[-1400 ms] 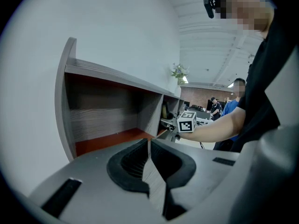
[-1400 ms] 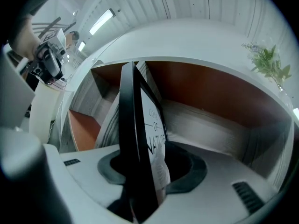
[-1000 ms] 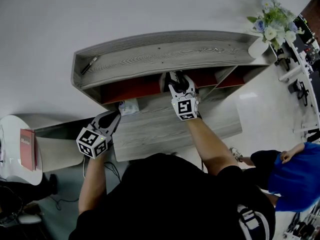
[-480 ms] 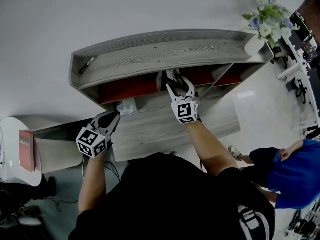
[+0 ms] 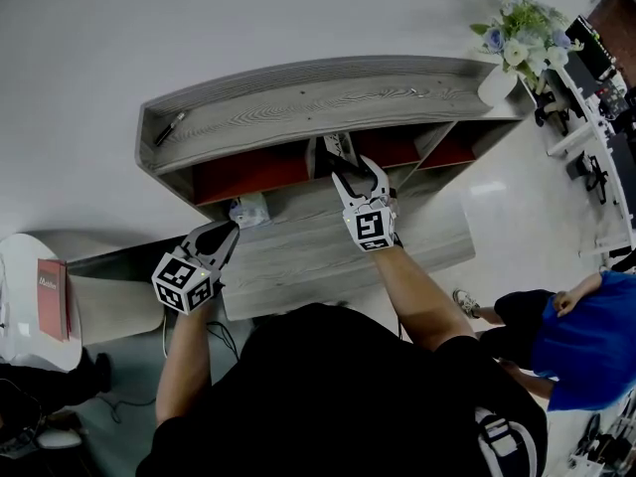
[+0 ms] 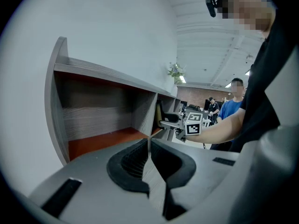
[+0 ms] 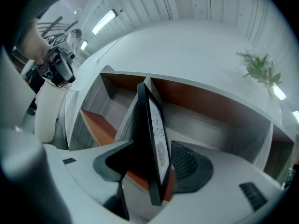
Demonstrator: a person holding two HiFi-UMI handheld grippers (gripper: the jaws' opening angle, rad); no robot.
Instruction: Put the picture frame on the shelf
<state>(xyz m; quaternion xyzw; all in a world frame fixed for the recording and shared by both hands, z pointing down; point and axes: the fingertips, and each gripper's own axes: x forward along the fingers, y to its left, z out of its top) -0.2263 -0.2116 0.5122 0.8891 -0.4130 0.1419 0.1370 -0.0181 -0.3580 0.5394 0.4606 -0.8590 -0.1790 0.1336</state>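
Note:
The black picture frame [image 5: 334, 151] stands upright on its edge in the middle compartment of the grey wooden shelf [image 5: 298, 107], on the red-brown board. My right gripper [image 5: 355, 170] reaches level into that compartment. In the right gripper view the picture frame [image 7: 154, 125] stands between the jaws of my right gripper [image 7: 154, 161]. Those jaws have just been opening, and a gap shows beside the right pad [image 7: 189, 164], so the gripper is open. My left gripper [image 5: 229, 232] hangs lower left, away from the frame. In its own view my left gripper [image 6: 148, 141] is shut and empty.
A white vase of flowers [image 5: 512, 46] stands on the shelf top's right end, and a small dark pen-like thing [image 5: 170, 129] lies at its left end. A small white object [image 5: 248, 210] sits on the lower board [image 5: 318, 256]. A red book [image 5: 52, 296] lies on a white table. A person in blue [image 5: 586, 336] stands at right.
My right gripper has drawn back a little from the shelf toward me and its jaws stand wider. The frame stays upright in the compartment. The left gripper has not moved.

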